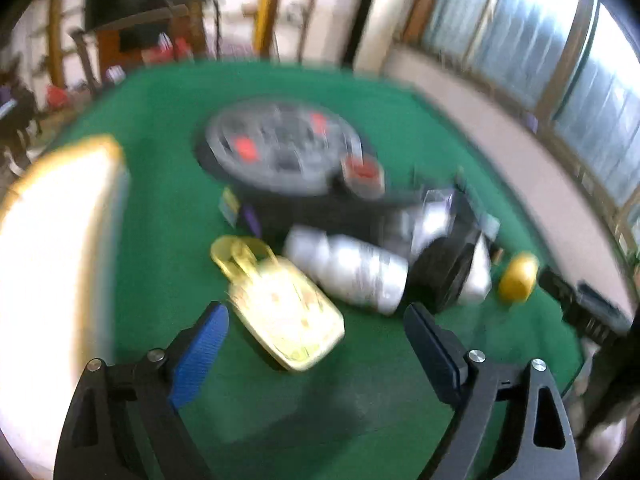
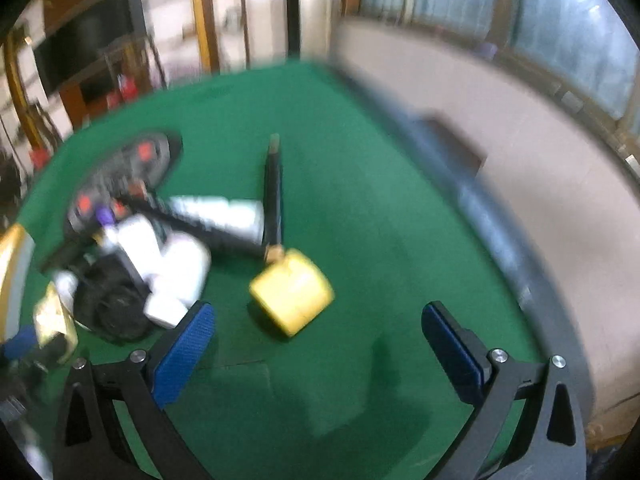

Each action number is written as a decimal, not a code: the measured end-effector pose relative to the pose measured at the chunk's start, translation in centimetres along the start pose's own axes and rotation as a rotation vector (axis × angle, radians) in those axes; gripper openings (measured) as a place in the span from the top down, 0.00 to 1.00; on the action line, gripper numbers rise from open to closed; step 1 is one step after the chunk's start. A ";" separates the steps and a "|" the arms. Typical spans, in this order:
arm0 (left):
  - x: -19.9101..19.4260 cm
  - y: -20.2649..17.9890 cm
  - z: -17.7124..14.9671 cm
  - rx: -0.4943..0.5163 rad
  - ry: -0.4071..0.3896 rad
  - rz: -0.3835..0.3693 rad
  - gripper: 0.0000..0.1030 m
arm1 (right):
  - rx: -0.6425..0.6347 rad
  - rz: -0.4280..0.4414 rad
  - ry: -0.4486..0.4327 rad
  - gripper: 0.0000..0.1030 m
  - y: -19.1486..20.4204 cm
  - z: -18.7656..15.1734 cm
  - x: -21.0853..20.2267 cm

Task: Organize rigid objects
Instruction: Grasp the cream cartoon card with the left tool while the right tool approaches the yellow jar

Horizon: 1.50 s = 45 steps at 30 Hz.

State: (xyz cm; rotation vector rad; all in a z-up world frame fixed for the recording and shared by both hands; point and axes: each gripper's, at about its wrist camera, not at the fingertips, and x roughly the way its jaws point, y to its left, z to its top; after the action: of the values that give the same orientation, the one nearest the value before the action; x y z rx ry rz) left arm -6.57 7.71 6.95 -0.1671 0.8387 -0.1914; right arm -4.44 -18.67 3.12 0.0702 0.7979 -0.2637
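Observation:
A jumble of items lies on the green table. In the left wrist view my left gripper is open just above a flat pale-yellow case with a loop handle; its pads do not press on it. Behind that lie a white bottle, a black round object and a yellow cylinder. In the right wrist view my right gripper is open and empty, with the yellow cylinder on the cloth just ahead of it. Both pictures are blurred.
A round grey tray with red pieces sits at the back, a small red-filled cup beside it. A white bin with a yellow rim stands at the left. A black stick and white bottles lie mid-table. A wall and windows run along the right.

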 end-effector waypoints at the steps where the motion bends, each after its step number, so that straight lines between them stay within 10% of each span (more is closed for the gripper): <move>1: -2.2 0.3 0.4 -0.006 -0.080 -0.013 0.09 | 0.005 -0.027 -0.071 0.00 -0.3 -0.1 -1.4; 5: -9.3 2.3 0.1 -0.058 -0.345 -0.217 0.01 | 0.038 0.008 -0.270 0.00 -1.8 -0.1 -4.4; 9: -6.6 2.1 -1.5 -0.063 -0.079 -0.123 0.01 | 0.095 0.044 -0.194 0.00 -2.3 1.3 -2.2; 15: -3.9 1.6 -2.2 -0.007 -0.021 0.111 0.01 | 0.073 0.063 -0.182 0.00 -1.4 0.1 0.6; 23: 2.7 0.4 -0.9 -0.005 0.069 0.203 0.01 | 0.082 0.073 -0.210 0.00 -1.0 -0.3 0.1; 32: 5.6 1.1 -0.5 -0.051 0.143 0.134 0.34 | 0.089 0.090 -0.185 0.00 -1.0 -0.1 0.6; 45: 6.7 -1.0 -1.2 0.032 0.120 0.193 0.32 | 0.070 0.079 -0.137 0.00 -0.2 0.2 1.6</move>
State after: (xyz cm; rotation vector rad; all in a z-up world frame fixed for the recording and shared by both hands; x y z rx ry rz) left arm -3.18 5.14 1.57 -0.0444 0.9653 -0.0336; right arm -3.31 -19.23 2.12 0.1480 0.6477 -0.2189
